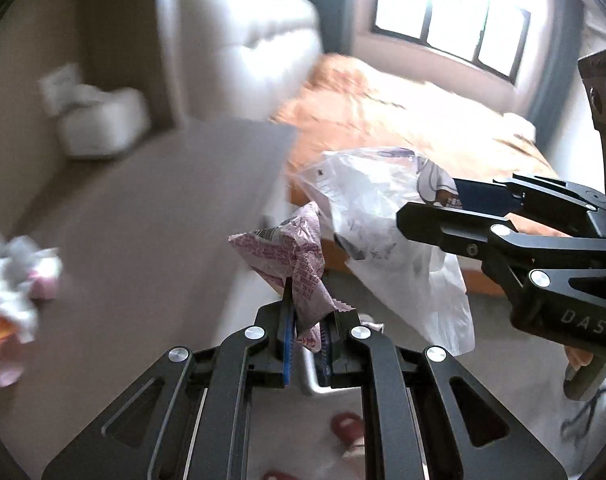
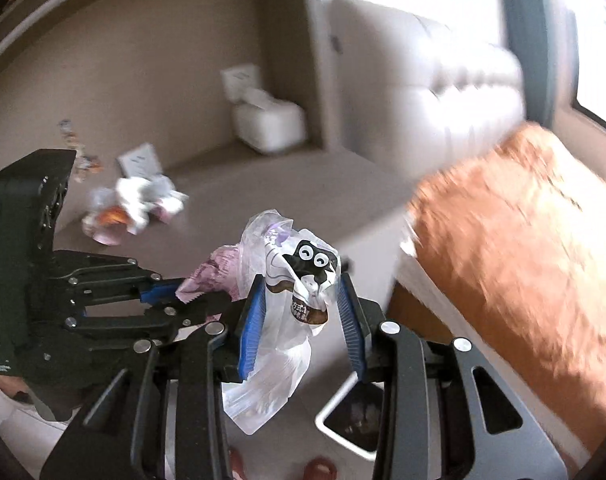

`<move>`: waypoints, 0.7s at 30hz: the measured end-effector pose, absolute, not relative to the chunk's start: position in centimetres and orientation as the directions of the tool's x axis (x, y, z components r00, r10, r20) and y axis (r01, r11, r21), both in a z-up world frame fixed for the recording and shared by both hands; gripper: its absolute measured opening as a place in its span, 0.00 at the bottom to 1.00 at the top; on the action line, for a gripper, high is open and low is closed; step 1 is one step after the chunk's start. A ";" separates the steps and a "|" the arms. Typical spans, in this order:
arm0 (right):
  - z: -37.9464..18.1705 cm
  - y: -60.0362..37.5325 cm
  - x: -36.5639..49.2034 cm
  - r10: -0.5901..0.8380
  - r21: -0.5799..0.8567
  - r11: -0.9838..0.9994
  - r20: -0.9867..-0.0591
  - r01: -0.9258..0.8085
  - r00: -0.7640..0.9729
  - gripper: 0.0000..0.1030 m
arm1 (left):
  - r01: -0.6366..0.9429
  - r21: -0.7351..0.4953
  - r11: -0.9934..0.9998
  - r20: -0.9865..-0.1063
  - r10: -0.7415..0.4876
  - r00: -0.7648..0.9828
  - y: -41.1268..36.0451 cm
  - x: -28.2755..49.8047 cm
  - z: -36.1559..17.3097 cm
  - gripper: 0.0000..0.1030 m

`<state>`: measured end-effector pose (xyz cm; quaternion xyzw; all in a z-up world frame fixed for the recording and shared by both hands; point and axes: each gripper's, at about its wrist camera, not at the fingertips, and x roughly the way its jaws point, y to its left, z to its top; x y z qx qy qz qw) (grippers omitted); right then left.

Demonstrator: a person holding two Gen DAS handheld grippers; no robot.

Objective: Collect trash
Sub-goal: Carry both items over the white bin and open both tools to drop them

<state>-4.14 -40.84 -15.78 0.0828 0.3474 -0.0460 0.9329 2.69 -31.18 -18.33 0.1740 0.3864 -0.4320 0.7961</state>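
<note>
My left gripper (image 1: pixel 307 322) is shut on a crumpled pink printed wrapper (image 1: pixel 291 256), held in the air past the edge of the grey table (image 1: pixel 143 216). My right gripper (image 2: pixel 299 300) holds a clear plastic bag with a cartoon print (image 2: pixel 303 280); its blue pads stand apart around the bag, which hangs down between them. In the left wrist view the right gripper (image 1: pixel 443 208) comes in from the right with the bag (image 1: pixel 383 216). In the right wrist view the left gripper (image 2: pixel 175 292) comes in from the left with the pink wrapper (image 2: pixel 219 270). A pile of crumpled trash (image 2: pixel 131 204) lies on the table; it also shows in the left wrist view (image 1: pixel 15 292).
A white-rimmed trash bin (image 2: pixel 355 416) stands on the floor below my right gripper. A bed with an orange cover (image 2: pixel 523 232) is to the right. A white tissue box (image 2: pixel 267 124) and a card (image 2: pixel 141 164) sit on the table. Red slippers (image 1: pixel 347 428) show below.
</note>
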 end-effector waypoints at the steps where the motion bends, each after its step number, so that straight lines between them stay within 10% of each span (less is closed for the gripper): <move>1: -16.5 -41.5 -4.2 -0.034 0.127 0.979 -0.664 0.158 0.747 0.36 | 0.831 -0.060 0.553 -0.774 -0.551 0.311 -32.3 2.6 -19.4 0.10; 21: -53.5 -53.0 -2.2 0.063 0.230 0.930 -0.868 0.286 0.493 0.37 | 0.890 -0.173 0.423 -0.928 -0.373 -0.003 -44.5 3.9 -56.3 0.11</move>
